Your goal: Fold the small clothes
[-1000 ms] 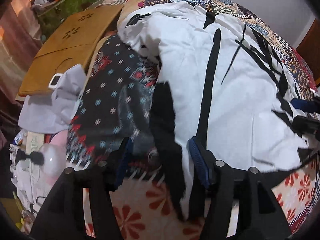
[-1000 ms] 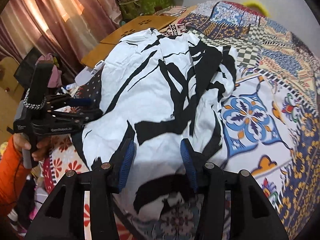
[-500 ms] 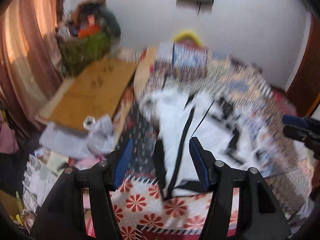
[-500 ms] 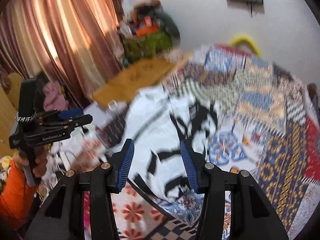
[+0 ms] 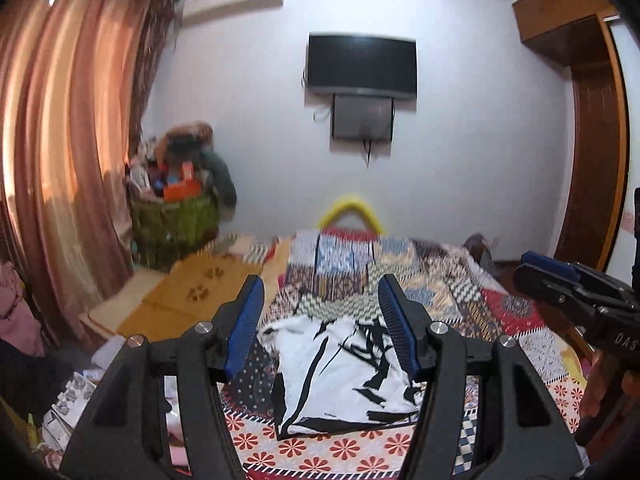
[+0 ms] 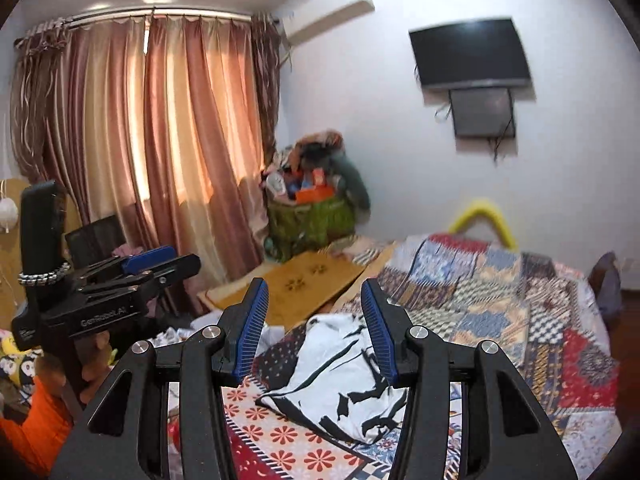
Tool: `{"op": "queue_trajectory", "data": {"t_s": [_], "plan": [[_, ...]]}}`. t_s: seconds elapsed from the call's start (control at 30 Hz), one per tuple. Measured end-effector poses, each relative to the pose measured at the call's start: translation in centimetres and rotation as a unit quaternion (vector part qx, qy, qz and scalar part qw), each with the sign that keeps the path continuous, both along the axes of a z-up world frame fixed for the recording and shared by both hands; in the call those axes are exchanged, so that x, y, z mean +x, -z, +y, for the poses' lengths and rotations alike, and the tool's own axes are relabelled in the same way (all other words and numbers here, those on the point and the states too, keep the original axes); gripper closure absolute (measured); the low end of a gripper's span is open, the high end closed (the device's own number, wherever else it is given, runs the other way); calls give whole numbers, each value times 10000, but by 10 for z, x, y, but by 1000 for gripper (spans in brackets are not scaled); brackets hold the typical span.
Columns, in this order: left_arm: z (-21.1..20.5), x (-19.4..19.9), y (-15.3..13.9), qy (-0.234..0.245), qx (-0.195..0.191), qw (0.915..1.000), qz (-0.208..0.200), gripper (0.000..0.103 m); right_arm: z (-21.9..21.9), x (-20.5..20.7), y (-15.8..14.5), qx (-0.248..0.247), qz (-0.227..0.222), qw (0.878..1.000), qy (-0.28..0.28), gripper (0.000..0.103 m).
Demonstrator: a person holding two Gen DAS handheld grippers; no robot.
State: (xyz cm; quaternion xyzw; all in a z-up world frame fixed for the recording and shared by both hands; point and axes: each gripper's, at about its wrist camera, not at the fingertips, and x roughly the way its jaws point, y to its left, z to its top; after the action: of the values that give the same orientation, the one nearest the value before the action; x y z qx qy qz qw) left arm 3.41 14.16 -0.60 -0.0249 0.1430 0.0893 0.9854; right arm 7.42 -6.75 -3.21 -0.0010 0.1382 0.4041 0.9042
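A white garment with black streaks (image 5: 340, 376) lies folded on the patchwork bed cover, near the front edge; it also shows in the right wrist view (image 6: 344, 376). My left gripper (image 5: 322, 328) is open and empty, held high above and back from the garment. My right gripper (image 6: 314, 328) is open and empty too, raised well clear of it. The right gripper shows at the right edge of the left wrist view (image 5: 560, 280). The left gripper shows at the left of the right wrist view (image 6: 132, 276), held by a hand in an orange sleeve.
A patchwork bed cover (image 5: 440, 280) spreads to the back and right. A wooden lap board (image 5: 192, 292) lies at the bed's left side. A green basket of clutter (image 5: 176, 220) stands by the curtain (image 5: 60, 160). A TV (image 5: 360, 68) hangs on the wall.
Both grippers have lifted up and pulled back from the garment, which now lies far below. The view has swung from the cloth up to the room.
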Motion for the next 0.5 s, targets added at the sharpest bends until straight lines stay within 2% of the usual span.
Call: {"op": "queue_trajectory", "data": {"t_s": [0.2, 0.37, 0.43, 0.5], "plan": [[-23, -28, 1, -36, 191, 9995, -255, 33, -8, -24, 12, 65, -69, 9997, 244, 49], [-27, -37, 7, -65, 98, 9997, -233, 16, -11, -27, 17, -4, -62, 9987, 504, 23], [-25, -38, 9, -58, 32, 9997, -240, 6, -13, -26, 18, -37, -27, 9983, 580, 19], [-24, -42, 10, -84, -19, 9996, -279, 2, -13, -25, 18, -83, -5, 9979, 644, 16]]}}
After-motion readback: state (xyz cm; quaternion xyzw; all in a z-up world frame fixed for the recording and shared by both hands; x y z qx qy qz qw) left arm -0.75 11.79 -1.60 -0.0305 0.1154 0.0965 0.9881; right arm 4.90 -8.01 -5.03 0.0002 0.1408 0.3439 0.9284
